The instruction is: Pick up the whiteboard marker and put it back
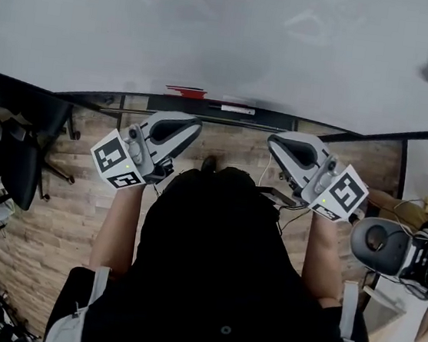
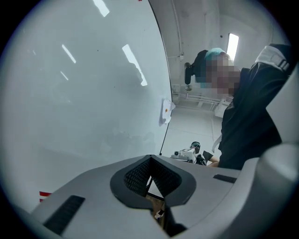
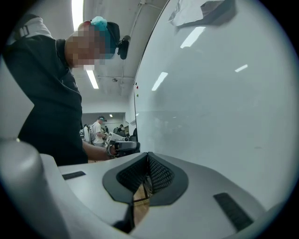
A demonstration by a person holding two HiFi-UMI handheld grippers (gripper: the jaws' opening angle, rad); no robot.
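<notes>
**Marker on the tray, both grippers shut and held back**

The likeliest marker (image 1: 186,91) was a small red thing lying on the tray (image 1: 282,121) along the whiteboard's (image 1: 230,37) lower edge, left of the tray's middle. A pale bar (image 1: 237,109) lay just to its right. Neither gripper was near it. The left gripper (image 1: 191,126) and right gripper (image 1: 274,140) were held close to the person's chest, well short of the tray. Each had its jaws pressed together with nothing between them.

A reach with jaws closed would probably shove the marker along the tray or off its front edge onto the floor. The tray looked narrow and hugged the whiteboard, so a steep approach risked the jaws striking the whiteboard or catching the pale bar instead.

The red thing was too small to confirm as a marker, or to tell which end had the cap. The left gripper view cut it to a red sliver at the frame's lower left. The right gripper view did not show it. The person's body hid the floor below the tray's middle.
</notes>
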